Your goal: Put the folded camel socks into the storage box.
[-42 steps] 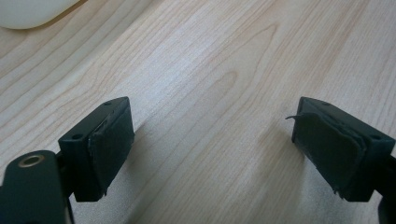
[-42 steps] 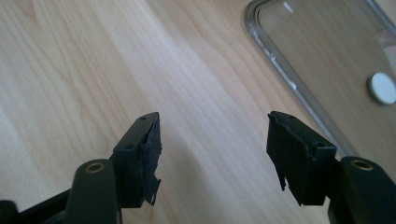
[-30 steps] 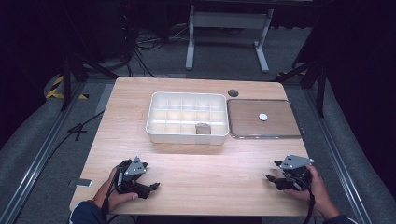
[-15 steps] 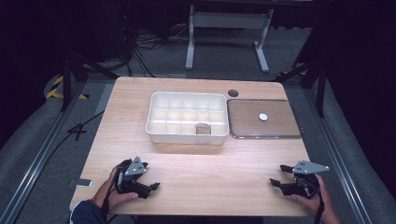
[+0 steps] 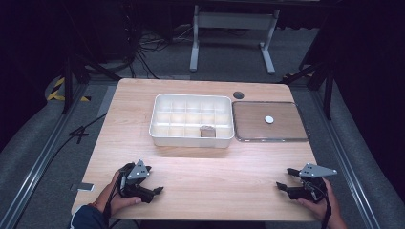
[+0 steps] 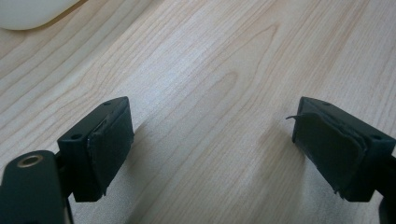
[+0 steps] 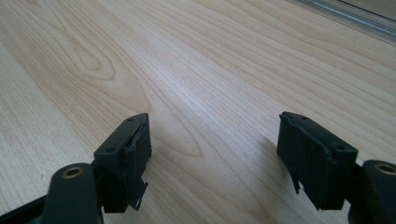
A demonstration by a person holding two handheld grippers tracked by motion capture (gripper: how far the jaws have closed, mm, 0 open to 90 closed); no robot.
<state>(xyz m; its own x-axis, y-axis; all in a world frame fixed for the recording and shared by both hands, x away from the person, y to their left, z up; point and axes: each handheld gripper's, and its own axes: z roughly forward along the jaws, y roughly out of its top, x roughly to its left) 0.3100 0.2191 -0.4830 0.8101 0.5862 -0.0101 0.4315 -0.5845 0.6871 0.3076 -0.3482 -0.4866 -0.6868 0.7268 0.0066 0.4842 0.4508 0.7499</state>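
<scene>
A white compartment tray (image 5: 157, 121) stands at the table's middle back, with a small grey-brown block (image 5: 207, 130) in a front compartment. Right of it lies a brown flat tray (image 5: 286, 131) carrying a small white disc (image 5: 269, 119). My left gripper (image 5: 155, 191) rests on the wood near the front left edge, open, nothing between its pads (image 6: 109, 144). My right gripper (image 5: 282, 183) rests at the front right, open as well, with bare wood between its pads (image 7: 135, 149). A corner of the white tray (image 6: 28, 14) shows in the left gripper view.
A dark round hole (image 5: 238, 95) sits in the tabletop behind the brown tray. Wide bare wood lies between the two grippers and the trays. The brown tray's metal rim (image 7: 345, 16) crosses the right gripper view's top corner. Floor cables and a metal stand lie beyond the table.
The right gripper has moved back toward the front edge and a little to the right, settling low on the table. The left gripper has stayed put.
</scene>
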